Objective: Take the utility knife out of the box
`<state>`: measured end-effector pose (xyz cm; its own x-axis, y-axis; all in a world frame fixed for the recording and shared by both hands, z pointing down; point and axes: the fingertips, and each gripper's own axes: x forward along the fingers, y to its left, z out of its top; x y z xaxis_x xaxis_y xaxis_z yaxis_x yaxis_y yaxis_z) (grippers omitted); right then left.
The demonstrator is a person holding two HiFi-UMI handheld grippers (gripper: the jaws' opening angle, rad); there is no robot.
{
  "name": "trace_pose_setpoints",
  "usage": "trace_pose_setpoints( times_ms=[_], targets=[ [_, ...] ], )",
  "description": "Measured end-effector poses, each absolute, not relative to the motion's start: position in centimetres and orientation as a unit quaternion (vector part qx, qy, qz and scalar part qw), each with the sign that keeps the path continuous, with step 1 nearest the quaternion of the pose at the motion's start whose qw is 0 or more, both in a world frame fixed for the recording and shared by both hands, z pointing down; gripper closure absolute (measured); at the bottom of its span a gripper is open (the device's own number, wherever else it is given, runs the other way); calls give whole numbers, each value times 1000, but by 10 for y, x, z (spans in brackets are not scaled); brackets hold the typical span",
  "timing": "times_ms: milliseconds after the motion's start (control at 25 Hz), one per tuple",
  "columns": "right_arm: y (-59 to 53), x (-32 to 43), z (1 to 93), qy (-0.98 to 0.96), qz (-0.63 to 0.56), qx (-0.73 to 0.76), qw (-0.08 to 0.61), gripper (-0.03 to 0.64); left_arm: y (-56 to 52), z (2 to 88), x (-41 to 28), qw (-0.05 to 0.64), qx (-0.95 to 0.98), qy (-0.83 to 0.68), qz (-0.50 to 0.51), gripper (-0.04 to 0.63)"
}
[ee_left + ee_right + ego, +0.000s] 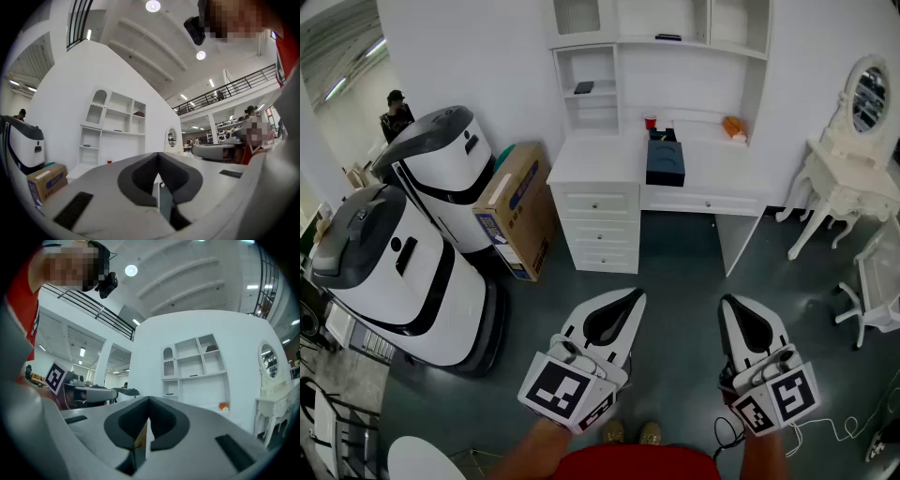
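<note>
A dark blue box (665, 161) stands on the white desk (591, 169) across the floor, far ahead of both grippers. No utility knife shows in any view. My left gripper (625, 299) is held at waist height with its jaws shut and nothing between them; the left gripper view shows the gripper (158, 157) aimed level at the desk. My right gripper (732, 303) hangs beside it, jaws also together and empty; in the right gripper view the gripper (149, 402) faces the shelf unit. The box is hidden behind the jaws in both gripper views.
Two large white-and-black machines (441, 173) (398, 277) stand at the left with a cardboard carton (520, 206) leaning beside them. A white vanity table with an oval mirror (853, 169) and a white chair (877, 295) are at the right. A person (396, 112) stands far back left.
</note>
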<state>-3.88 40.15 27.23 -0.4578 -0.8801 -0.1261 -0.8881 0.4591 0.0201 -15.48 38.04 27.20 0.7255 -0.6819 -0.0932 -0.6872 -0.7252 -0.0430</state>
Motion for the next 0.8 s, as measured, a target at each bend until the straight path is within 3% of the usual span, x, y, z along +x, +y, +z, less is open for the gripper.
trace_pose_setpoints(
  times_ms=[800],
  targets=[
    [402, -37, 272, 855, 39, -514, 61, 617, 378, 273, -149, 41, -929, 366, 35, 584]
  ],
)
